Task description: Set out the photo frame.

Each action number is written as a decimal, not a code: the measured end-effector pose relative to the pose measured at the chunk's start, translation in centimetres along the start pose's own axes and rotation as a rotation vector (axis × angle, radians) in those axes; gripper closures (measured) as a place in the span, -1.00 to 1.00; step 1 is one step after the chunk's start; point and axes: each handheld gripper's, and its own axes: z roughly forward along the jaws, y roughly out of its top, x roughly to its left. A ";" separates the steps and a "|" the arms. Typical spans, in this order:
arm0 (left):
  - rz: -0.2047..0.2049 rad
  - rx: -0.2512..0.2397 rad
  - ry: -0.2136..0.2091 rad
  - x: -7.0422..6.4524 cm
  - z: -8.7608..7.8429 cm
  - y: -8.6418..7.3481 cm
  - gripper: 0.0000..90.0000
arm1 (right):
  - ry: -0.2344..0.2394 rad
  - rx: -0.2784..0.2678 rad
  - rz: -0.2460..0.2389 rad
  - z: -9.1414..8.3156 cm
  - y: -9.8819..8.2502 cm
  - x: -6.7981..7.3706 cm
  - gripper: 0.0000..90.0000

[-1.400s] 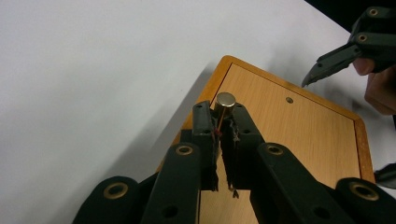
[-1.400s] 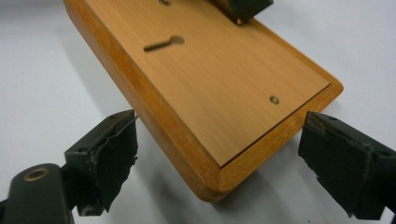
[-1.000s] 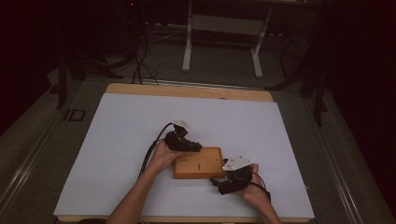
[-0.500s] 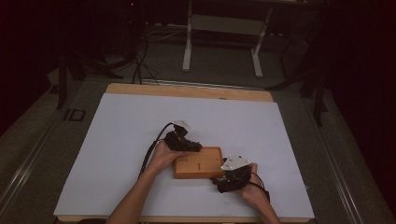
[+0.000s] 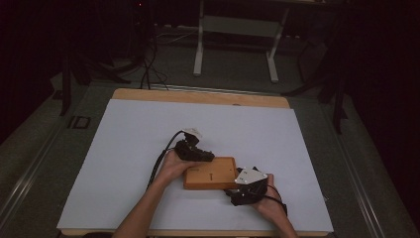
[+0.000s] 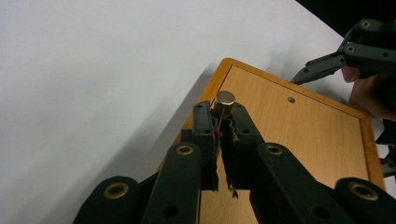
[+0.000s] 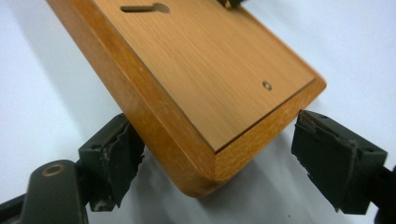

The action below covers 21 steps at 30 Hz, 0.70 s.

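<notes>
Left of centre in the high view: left gripper (image 5: 197, 151) at the upper left corner of the wooden box (image 5: 210, 173), which lies flat on the white table (image 5: 124, 148), just below the middle of the frame, long axis running left to right. In the left gripper view, jaws clenched on a small brass-coloured peg (image 6: 226, 99) at picture centre, its round cap poking up just past the fingertips (image 6: 203, 116), stem pinched between the pads; box lid stretching away to the lower right, a small hole (image 6: 291, 100) up and to the right of the peg. Further right in the high view: right gripper (image 5: 242, 191) at the box's lower right corner. In the right gripper view, jaws released, having just been closing a little, one pad to the left and one to the right of that box corner (image 7: 205, 177), neither pad touching wood; a keyhole-shaped slot (image 7: 142, 8) at the upper left of that picture. Likely next: right jaws shutting across the corner to steady the box, peg then free to travel rightward toward a hole, left hand much the nearer for it.
</notes>
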 end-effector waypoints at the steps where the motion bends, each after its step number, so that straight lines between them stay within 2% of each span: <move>1: 0.002 0.003 -0.003 0.0 0.0 0.0 0.88 | 0.001 -0.009 -0.003 -0.1 0.1 0.1 -0.62; 9: 0.011 0.020 -0.023 -0.2 0.0 0.0 0.88 | -0.014 -0.043 -0.013 -0.5 0.2 0.2 -0.60; 14: 0.005 0.023 -0.051 -0.1 0.0 0.0 0.89 | -0.028 -0.068 -0.002 -0.9 0.1 -0.1 -0.53; 21: -0.003 0.027 -0.076 0.0 0.1 -0.1 0.88 | -0.030 -0.099 -0.021 -1.2 0.2 0.0 -0.51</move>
